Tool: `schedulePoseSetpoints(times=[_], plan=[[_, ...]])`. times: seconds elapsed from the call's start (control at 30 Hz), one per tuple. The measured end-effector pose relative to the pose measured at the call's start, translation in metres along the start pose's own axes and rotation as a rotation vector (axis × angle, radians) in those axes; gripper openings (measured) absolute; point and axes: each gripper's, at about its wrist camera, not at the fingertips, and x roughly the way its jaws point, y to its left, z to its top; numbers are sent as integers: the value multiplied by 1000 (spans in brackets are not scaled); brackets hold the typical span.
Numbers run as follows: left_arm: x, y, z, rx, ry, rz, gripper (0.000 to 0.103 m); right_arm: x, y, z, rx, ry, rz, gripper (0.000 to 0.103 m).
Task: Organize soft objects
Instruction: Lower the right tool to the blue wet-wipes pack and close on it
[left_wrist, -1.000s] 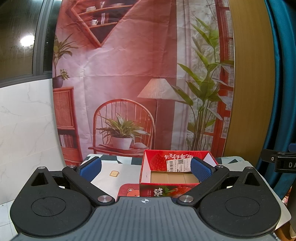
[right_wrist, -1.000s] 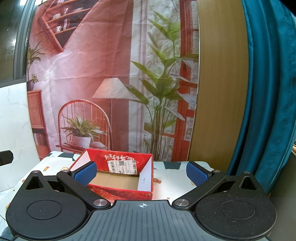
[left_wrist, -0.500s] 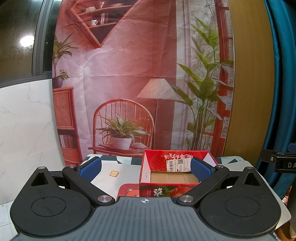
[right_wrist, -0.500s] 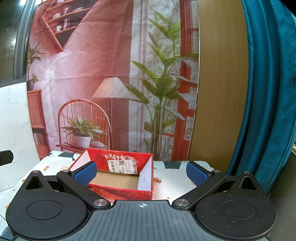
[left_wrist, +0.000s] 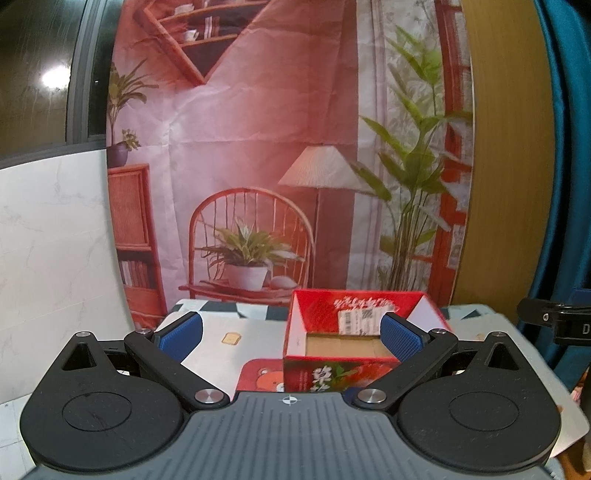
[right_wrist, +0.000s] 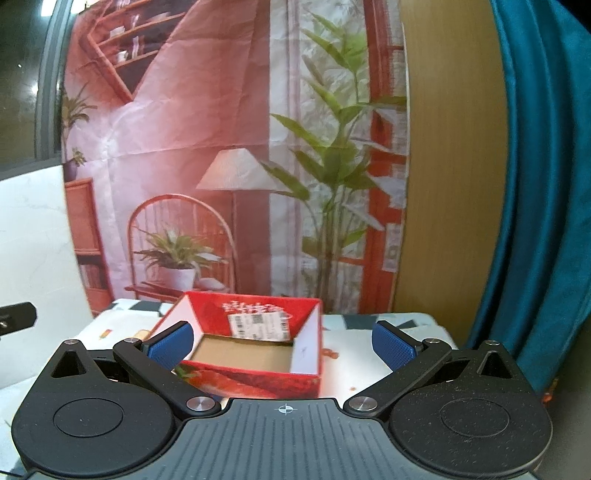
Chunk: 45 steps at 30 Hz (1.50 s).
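Both claws wide over the red box

Left claw (left_wrist: 290, 334) and right claw (right_wrist: 280, 341) both gape wide, holding nothing. I see the red box (left_wrist: 332, 373) (right_wrist: 255, 376) standing open-topped on the table (left_wrist: 255, 332), just beyond my blue pads (right_wrist: 391, 345). Behind the box hangs a printed backdrop (left_wrist: 258, 147); right of it, a teal curtain (right_wrist: 535, 184).

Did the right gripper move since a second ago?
Yes. In the right wrist view, the red cardboard box and printed lamp on the backdrop sit further right, so the right gripper swung leftward.
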Motion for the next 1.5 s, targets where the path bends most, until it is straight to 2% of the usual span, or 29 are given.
schedulePoseSetpoints(times=[0.3,0.53,0.67,0.77,1.0,1.23,1.4,1.5], plan=[[55,-6,-29,38,80,31,103,51,-7,-39,15,22,70,103],[94,-17,-54,74,149,14,103,94,-13,-71,14,80,96,103],[115,-20,-71,67,203,-12,103,115,-14,-88,13,137,73,103],[127,-19,-82,55,244,-20,103,127,-20,-101,60,185,87,103],[148,-15,-101,34,306,-27,103,146,-20,-128,37,224,35,103],[157,-27,-108,45,312,-103,99,159,-15,-139,47,277,90,103],[171,-36,-112,33,328,-186,82,169,-3,-150,-10,299,97,103],[182,-37,-121,-13,352,-246,79,170,-2,-154,-27,293,92,103]])
